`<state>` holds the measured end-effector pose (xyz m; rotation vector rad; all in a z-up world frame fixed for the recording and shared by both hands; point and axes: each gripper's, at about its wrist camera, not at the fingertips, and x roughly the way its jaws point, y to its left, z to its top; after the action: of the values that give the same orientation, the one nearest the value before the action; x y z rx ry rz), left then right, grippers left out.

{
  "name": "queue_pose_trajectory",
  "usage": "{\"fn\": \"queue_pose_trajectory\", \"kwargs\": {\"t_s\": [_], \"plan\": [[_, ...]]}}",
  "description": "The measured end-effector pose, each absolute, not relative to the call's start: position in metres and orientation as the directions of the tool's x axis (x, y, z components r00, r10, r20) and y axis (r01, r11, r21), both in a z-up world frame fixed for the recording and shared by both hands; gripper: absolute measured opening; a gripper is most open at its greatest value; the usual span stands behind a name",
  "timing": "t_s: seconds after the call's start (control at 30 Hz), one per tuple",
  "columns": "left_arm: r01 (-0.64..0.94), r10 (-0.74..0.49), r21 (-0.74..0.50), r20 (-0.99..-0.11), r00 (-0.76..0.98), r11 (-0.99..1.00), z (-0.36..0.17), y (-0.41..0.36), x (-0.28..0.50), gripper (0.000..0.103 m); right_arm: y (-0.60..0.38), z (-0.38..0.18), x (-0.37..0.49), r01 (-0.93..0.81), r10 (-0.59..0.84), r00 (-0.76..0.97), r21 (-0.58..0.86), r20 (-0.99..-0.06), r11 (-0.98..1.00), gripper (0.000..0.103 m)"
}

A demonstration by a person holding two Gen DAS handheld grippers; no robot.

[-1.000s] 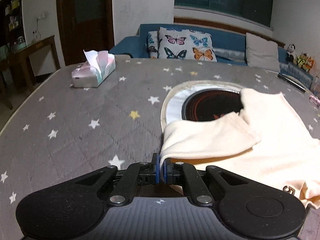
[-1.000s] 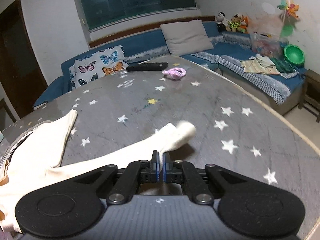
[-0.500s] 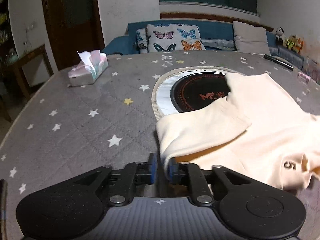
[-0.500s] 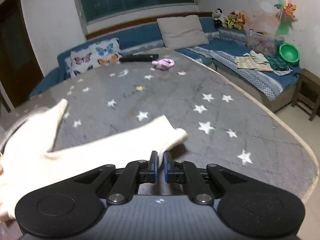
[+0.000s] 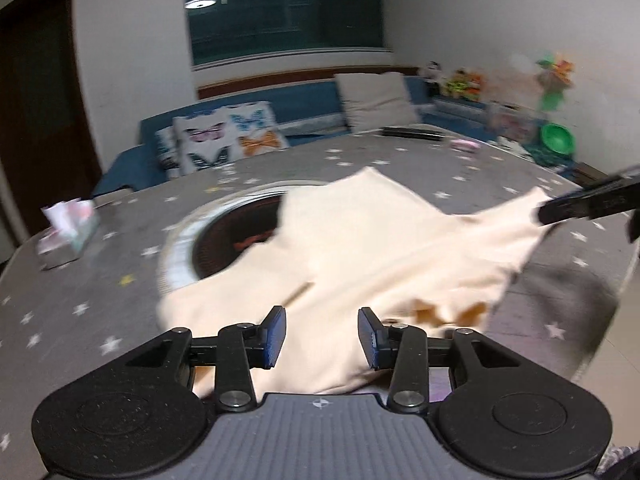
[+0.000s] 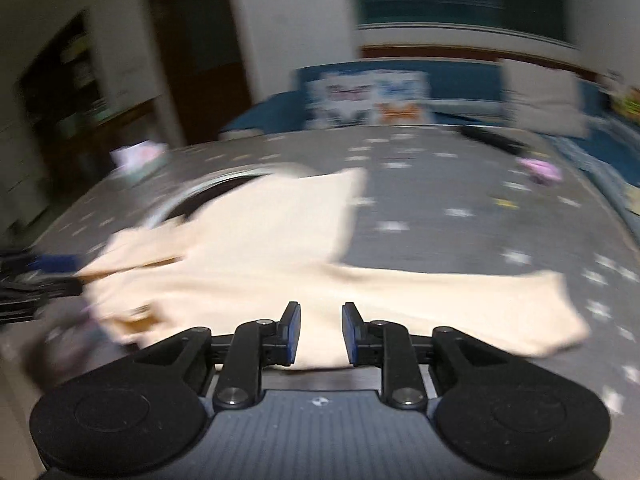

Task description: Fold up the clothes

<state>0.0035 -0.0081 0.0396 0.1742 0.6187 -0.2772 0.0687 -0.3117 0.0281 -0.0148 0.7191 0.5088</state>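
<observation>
Left gripper (image 5: 322, 334) gaping wide, holding nothing | right gripper (image 6: 320, 334) parted, holding nothing | cream shirt (image 5: 372, 248) lying on starred table (image 5: 100, 280) directly ahead of both, long axis crosswise | neither nearer.

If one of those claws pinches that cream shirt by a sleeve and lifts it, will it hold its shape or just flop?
Probably flop: the cream shirt lies in soft folds and wrinkles over the starry table cover, so it looks limp. It likely weighs little, being thin cloth. It may drag rather than slide cleanly, since the sleeve sprawls sideways across the cover.
</observation>
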Motion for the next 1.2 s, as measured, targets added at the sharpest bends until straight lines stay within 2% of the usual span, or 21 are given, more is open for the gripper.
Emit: {"fn": "queue_pose_trajectory", "kwargs": {"t_s": [0.2,0.27,0.37,0.43,0.47,0.57,0.77,0.97,1.2], "plan": [[0.363,-0.242,0.073,-0.622,0.744,0.929,0.025,-0.029,0.009,0.043,-0.248,0.018,0.059,-0.627,0.539,0.509,0.139,-0.671,0.767,0.025],[0.371,-0.243,0.075,-0.633,0.735,0.926,0.02,-0.032,0.01,0.042,-0.235,0.013,0.056,-0.65,0.532,0.497,0.112,-0.686,0.752,0.028],[0.385,-0.256,0.065,-0.645,0.72,0.92,0.014,-0.033,0.01,0.04,-0.218,0.004,0.051,-0.679,0.514,0.484,0.067,-0.708,0.731,0.027],[0.386,-0.257,0.06,-0.652,0.713,0.921,0.01,-0.034,0.011,0.028,-0.214,-0.002,0.05,-0.671,0.482,0.499,0.031,-0.72,0.741,0.026],[0.383,-0.256,0.055,-0.656,0.71,0.922,0.009,-0.033,0.012,0.018,-0.215,-0.002,0.049,-0.665,0.476,0.503,0.028,-0.721,0.746,0.013],[0.384,-0.266,0.047,-0.642,0.719,0.922,0.012,-0.032,0.009,0.013,-0.22,0.0,0.045,-0.652,0.468,0.517,0.024,-0.717,0.758,0.007],[0.45,-0.332,0.055,-0.595,0.732,0.892,0.025,-0.031,-0.014,0.012,-0.236,0.019,0.019,-0.675,0.487,0.535,-0.003,-0.691,0.737,0.006],[0.514,-0.347,0.074,-0.655,0.671,0.855,0.008,-0.037,-0.022,0.013,-0.235,0.002,0.013,-0.723,0.484,0.429,0.032,-0.763,0.691,0.01],[0.538,-0.37,0.056,-0.666,0.648,0.841,0.01,-0.035,-0.017,0.017,-0.242,0.037,0.037,-0.727,0.59,0.443,0.115,-0.675,0.677,0.01]]}}
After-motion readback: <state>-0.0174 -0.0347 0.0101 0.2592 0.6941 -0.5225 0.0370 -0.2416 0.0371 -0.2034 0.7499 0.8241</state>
